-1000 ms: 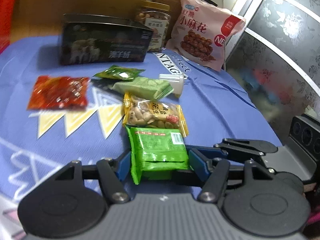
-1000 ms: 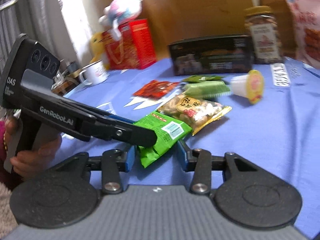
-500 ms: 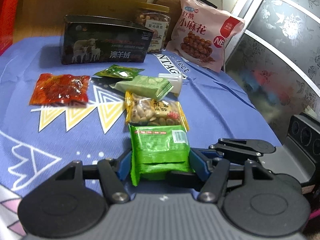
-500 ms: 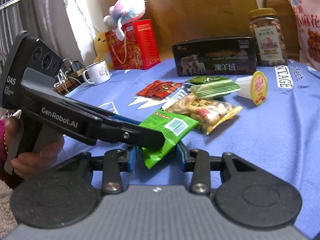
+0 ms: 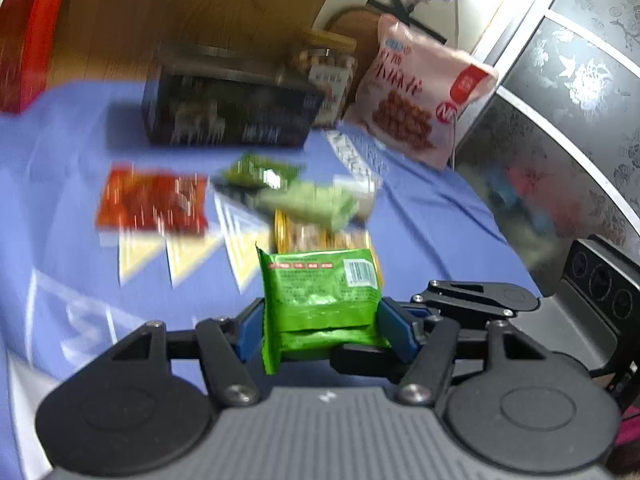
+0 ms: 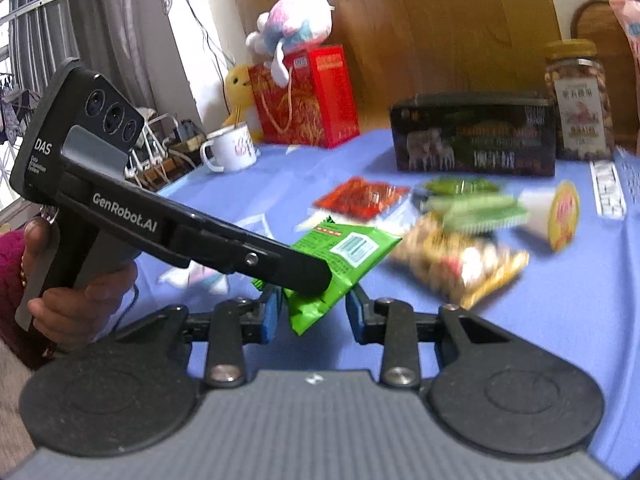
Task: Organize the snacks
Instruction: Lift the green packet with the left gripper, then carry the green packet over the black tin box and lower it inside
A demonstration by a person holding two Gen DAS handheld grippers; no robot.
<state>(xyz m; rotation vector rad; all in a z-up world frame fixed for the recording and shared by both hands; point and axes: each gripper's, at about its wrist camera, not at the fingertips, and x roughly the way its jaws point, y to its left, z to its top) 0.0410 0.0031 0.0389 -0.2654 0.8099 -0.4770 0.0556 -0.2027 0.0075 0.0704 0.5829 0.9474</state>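
A bright green snack packet sits between the blue pads of my left gripper, which is shut on it and holds it above the blue tablecloth. In the right wrist view the same packet hangs from the left gripper's black fingers, its lower corner between my right gripper's open jaws. Beyond lie a peanut packet, a pale green packet, a dark green packet, a red packet and a jelly cup.
At the back stand a black box, a nut jar and a pink snack bag. A red gift bag with a plush toy and a white mug stand at the far left.
My left gripper has lifted the green packet up off the cloth. Both views have risen and blur with motion. The right gripper stays open around the packet's lower corner.
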